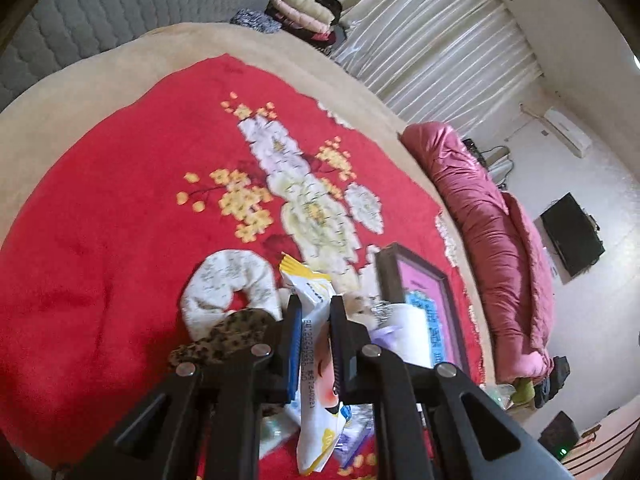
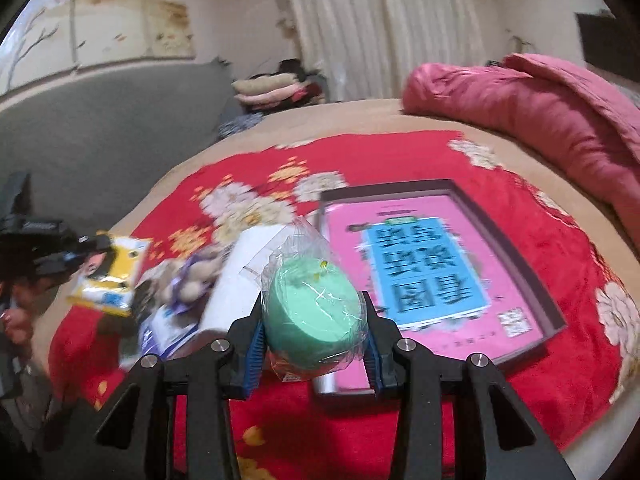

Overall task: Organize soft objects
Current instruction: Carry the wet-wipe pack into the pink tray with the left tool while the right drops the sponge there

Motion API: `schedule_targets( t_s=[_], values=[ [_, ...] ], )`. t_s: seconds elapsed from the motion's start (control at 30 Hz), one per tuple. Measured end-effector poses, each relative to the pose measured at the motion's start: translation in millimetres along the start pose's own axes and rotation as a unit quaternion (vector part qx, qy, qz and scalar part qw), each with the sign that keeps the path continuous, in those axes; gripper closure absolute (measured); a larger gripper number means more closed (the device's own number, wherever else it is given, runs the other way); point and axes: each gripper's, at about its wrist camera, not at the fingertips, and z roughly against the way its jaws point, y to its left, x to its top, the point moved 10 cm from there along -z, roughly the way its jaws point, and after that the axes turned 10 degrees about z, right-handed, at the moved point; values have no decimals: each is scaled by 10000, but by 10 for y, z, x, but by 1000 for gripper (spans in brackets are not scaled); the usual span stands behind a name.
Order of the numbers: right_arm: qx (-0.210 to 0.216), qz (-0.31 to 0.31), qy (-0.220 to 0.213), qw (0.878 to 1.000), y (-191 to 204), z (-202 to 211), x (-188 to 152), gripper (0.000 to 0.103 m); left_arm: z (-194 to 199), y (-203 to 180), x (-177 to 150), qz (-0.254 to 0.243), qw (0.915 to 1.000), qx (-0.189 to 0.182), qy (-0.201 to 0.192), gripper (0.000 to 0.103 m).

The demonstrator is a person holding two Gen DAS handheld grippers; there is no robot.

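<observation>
My left gripper [image 1: 315, 304] is shut on a white and yellow wipes pack [image 1: 316, 360], lifted above the red blanket [image 1: 120, 220]. In the right wrist view the same pack [image 2: 106, 276] hangs at the left in the left gripper [image 2: 94, 242]. My right gripper [image 2: 314, 336] is shut on a green sponge in clear plastic wrap [image 2: 312, 312], held above the blanket. A dark box with a pink and blue sheet inside [image 2: 436, 276] lies just behind it. A white ring-shaped pillow [image 1: 228, 288] and a leopard-print cloth [image 1: 228, 336] lie left of the left gripper.
A pile of small items lies by the box: a white roll [image 2: 240, 292], a small plush toy [image 2: 196, 276], a blue and white packet [image 2: 168, 328]. A rolled pink quilt [image 1: 492, 240] lines the bed's right side. Folded clothes [image 1: 304, 8] sit far back by curtains.
</observation>
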Motion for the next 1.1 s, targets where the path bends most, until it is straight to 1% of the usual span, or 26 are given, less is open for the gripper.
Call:
schedule_targets(
  t_s=[0.13,0.27,0.33,0.4,0.53,0.63,0.8,0.9,1.1],
  values=[
    [-390,-361,18,9986,-371,19,31,61,98,-222,-7,-100,9998,-158,-48,90],
    [-771,-646,250,9946,-736,-9,-17,61,155,-519,-68,-288,9989,-376,-48,90],
    [-921,-688,481,9922,-891,-77,-55,61,163,-712,-126,-418,9977,-529,-5,90],
    [-986,-713,671,9903,-1012,-160,-90,61,151,-861,-180,-524,9967,-615,37,90],
    [-1119,-755,1117,9845,-1244,-333,-210,61,57,-1188,-387,-747,9935,-824,247,90],
    [-1217,-886,1412,9785,-1427,-419,-346,61,-53,-1380,-574,-893,9909,-911,439,90],
    [-1460,-937,1539,9727,-1619,-464,-441,61,-318,-1639,-866,-1115,9868,-942,699,90],
    [-1423,-1074,1646,9701,-1674,-507,-514,61,-546,-1833,-1058,-1284,9836,-915,873,90],
    [-1563,-1191,1793,9640,-1771,-525,-600,59,-862,-2036,-1307,-1509,9797,-794,1057,90]
  ],
)
